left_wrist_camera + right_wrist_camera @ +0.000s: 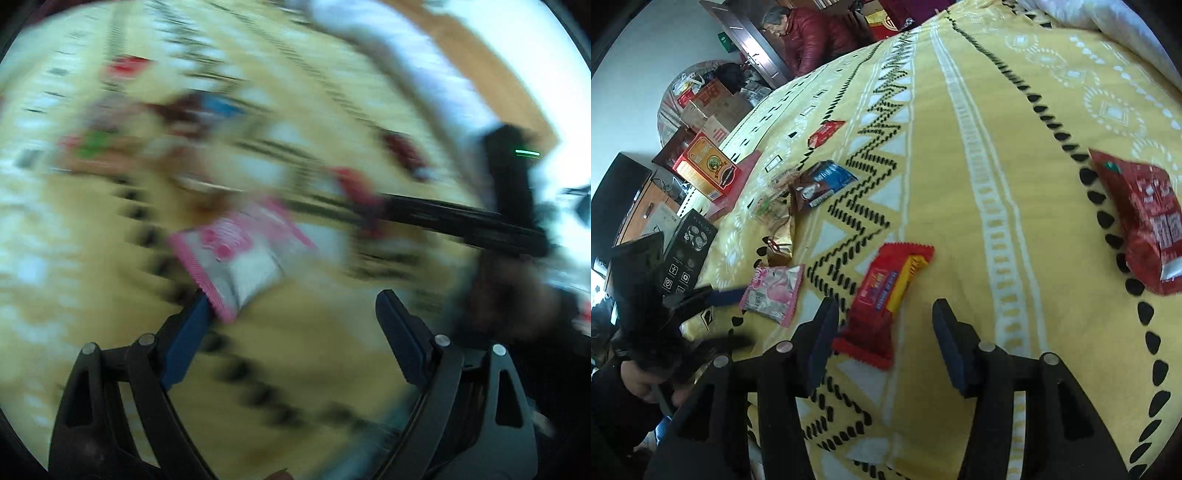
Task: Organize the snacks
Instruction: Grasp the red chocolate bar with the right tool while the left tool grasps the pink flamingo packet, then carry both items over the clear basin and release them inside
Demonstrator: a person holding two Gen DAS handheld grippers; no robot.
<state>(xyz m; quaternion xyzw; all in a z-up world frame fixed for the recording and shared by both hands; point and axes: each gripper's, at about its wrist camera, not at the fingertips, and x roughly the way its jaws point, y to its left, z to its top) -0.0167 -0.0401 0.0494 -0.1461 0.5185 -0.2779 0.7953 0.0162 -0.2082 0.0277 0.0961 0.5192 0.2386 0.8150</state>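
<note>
Right wrist view gives you the clearer read: your right gripper [884, 325] hangs with its jaws parted and nothing pressed between them, and the red and yellow packet [882, 302] lies flat on the yellow bedspread [960, 147] just ahead, its lower end reaching in between the fingers. Your left gripper [291, 314] is spread wide, one pad at the corner of the pink packet [240, 254] without pinching it; that view is heavily smeared, so you cannot tell whether the pad truly touches. Judging by how things lie, the sorting is barely begun: the snacks are scattered rather than gathered. A loose cluster sits toward the left edge of the bedspread, made up of the pink packet, a gold wrapper [781, 240], a brown and blue packet [822, 184] and a pale packet too blurred to name, with a small red packet [825, 133] farther up the cover. The large red bag [1145, 221] lies alone, well apart near the right edge. Everything remains to be brought together. You have open cloth through the middle and right of the bedspread, plenty for sweeping either arm across. Mind the left edge, where boxes [705, 166] crowd close beside it, and keep your two grippers from meeting, since the pink and red packets lie near each other
</note>
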